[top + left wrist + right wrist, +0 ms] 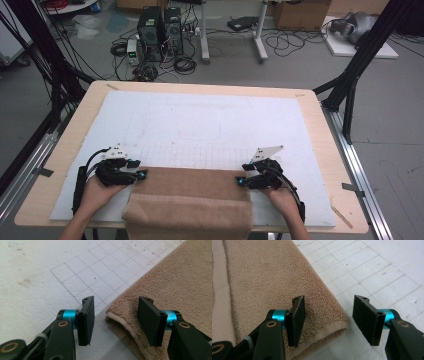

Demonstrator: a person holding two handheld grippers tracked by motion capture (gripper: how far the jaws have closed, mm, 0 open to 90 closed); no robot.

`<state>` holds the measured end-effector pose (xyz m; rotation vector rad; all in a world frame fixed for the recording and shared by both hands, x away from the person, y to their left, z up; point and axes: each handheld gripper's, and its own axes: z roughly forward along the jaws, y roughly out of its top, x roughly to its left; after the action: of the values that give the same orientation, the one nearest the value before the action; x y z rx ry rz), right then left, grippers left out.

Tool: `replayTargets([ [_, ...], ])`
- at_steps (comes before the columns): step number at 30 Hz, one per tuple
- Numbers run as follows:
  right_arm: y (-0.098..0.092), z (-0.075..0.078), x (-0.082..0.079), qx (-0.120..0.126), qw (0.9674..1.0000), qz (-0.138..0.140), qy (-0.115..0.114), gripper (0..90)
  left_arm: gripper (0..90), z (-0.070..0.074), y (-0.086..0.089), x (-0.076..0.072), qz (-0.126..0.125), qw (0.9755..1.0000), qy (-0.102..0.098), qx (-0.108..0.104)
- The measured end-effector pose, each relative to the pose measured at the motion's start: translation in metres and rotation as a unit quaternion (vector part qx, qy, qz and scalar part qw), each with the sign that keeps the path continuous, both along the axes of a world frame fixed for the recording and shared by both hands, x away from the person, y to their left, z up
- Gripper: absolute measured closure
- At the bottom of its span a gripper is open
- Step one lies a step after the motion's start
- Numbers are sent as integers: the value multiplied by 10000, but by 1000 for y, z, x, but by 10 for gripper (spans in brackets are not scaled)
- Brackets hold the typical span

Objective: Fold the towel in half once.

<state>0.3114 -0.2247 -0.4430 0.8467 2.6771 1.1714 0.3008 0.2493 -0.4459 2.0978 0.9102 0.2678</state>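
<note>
A tan towel (190, 200) lies folded at the front of the white mat (200, 120), its near part hanging over the table's front edge. My left gripper (139, 170) sits low at the towel's far left corner, jaws open. In the left gripper view the folded corner of the towel (175, 285) lies between the jaws of the left gripper (116, 320), and the pads stand clear of it. My right gripper (242, 175) is at the far right corner, also open. In the right gripper view the towel (262, 277) has its folded edge under the left jaw of the right gripper (328, 320).
The mat has a faint printed grid (200, 155) beyond the towel and rests on a wooden tabletop (75, 130). Black frame posts (360, 55) stand at both far corners. Computers (160, 30) and cables lie on the floor behind the table.
</note>
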Motion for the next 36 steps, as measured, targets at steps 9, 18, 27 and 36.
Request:
replayTargets([
  [9, 1, 0, 0, 88, 9995, 249, 147, 692, 720, -1, -2, -4, -245, 9997, -12, -93],
  [18, 2, 5, 5, 83, 9986, 468, 224, 818, 830, 4, -6, -4, -225, 9996, -179, 53],
  [27, -5, 28, 31, 381, 9991, 189, 48, 834, 847, 27, -12, 26, 203, 9987, -476, 3],
  [36, -16, 78, 64, 579, 9973, -165, -415, 835, 848, 83, -18, 62, 368, 9952, -895, -107],
])
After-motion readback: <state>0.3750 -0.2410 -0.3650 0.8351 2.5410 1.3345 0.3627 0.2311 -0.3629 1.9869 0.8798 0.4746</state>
